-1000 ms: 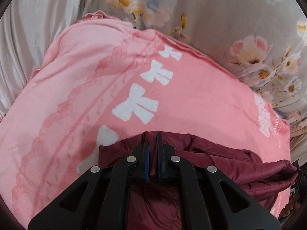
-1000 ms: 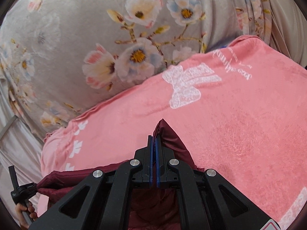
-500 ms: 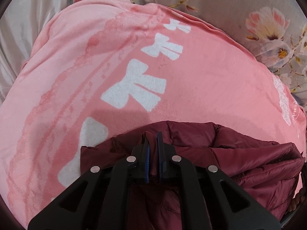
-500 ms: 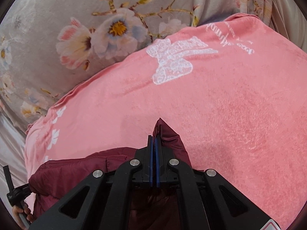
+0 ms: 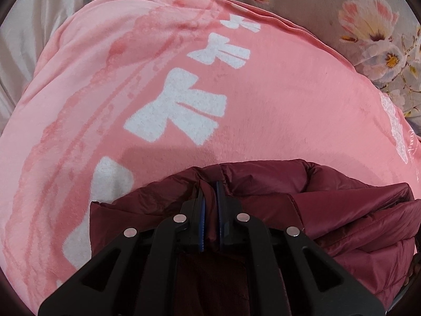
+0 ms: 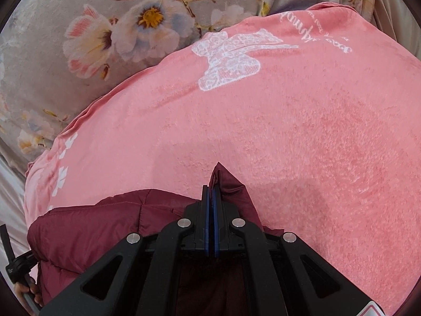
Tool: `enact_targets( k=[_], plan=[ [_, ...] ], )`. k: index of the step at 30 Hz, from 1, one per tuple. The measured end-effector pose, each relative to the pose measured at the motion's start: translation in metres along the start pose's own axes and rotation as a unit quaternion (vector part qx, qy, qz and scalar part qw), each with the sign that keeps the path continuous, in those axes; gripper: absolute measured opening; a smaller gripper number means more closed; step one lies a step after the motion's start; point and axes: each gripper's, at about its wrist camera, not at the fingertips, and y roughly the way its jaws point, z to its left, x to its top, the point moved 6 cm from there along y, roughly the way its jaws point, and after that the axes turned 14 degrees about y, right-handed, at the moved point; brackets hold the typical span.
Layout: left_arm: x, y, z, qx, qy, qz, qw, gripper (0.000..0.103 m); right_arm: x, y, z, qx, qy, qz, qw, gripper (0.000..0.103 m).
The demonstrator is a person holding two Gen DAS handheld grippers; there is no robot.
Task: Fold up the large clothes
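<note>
text: white cursive script, illegible | on: pink blanket (image 6: 302, 137)

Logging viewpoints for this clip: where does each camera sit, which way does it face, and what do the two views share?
Left wrist: rides the left gripper, looking steeply down along its fingers, shut on the dark red quilted jacket over the pink plush blanket with white bows.
Right wrist: rides the right gripper, also angled down, shut on a jacket corner; a hand shows at lower left.
Shared: jacket, blanket, grey floral bedsheet.
</note>
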Motion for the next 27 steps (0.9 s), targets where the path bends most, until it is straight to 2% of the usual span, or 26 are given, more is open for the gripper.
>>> enact_targets(
  k=[9, 12, 15, 17, 19, 20, 22, 23, 24, 26, 27],
  plan=[
    [-0.002, 0.003, -0.003, 0.009, 0.009, -0.015, 0.9998, 0.007, -0.003, 0.006, -0.001, -0.007, -0.003, 0.003, 1.0, 0.001],
    [-0.003, 0.003, -0.002, 0.002, 0.002, -0.029, 0.9996, 0.007, -0.002, 0.007, -0.004, 0.006, 0.008, 0.005, 1.0, 0.002],
    [-0.004, 0.001, 0.002, -0.025, -0.015, -0.042, 0.9987, 0.008, 0.001, 0.002, -0.006, 0.025, 0.018, 0.003, 1.0, 0.007],
    [-0.002, -0.002, 0.008, -0.044, -0.03, -0.042, 0.9977, 0.011, 0.004, -0.003, -0.006, 0.022, 0.016, 0.004, 1.0, 0.013],
    [0.002, -0.014, 0.012, -0.045, -0.029, -0.041, 0.9977, 0.014, 0.01, -0.019, -0.004, 0.009, 0.007, -0.014, 1.0, 0.024],
    [0.005, -0.024, 0.012, -0.041, -0.023, -0.048, 0.9978, 0.018, 0.016, -0.034, 0.0, 0.009, 0.001, -0.029, 1.0, 0.025],
    [0.015, -0.055, 0.014, -0.019, 0.001, -0.078, 0.9968, 0.041, 0.022, -0.062, 0.01, 0.016, -0.007, -0.05, 0.999, 0.025],
    [0.02, -0.07, 0.017, 0.011, 0.009, -0.093, 0.9955, 0.069, 0.023, -0.072, 0.016, 0.023, -0.013, -0.055, 0.998, 0.025],
    [0.026, -0.092, 0.02, 0.045, 0.016, -0.123, 0.9912, 0.073, 0.022, -0.085, 0.025, 0.033, -0.024, -0.06, 0.997, 0.025],
    [0.035, -0.123, 0.018, 0.071, 0.036, -0.154, 0.9849, 0.073, 0.016, -0.104, 0.044, 0.042, -0.05, -0.066, 0.996, 0.025],
    [0.039, -0.135, 0.014, 0.073, 0.04, -0.161, 0.9834, 0.072, 0.009, -0.112, 0.058, 0.048, -0.066, -0.065, 0.994, 0.022]
  ],
)
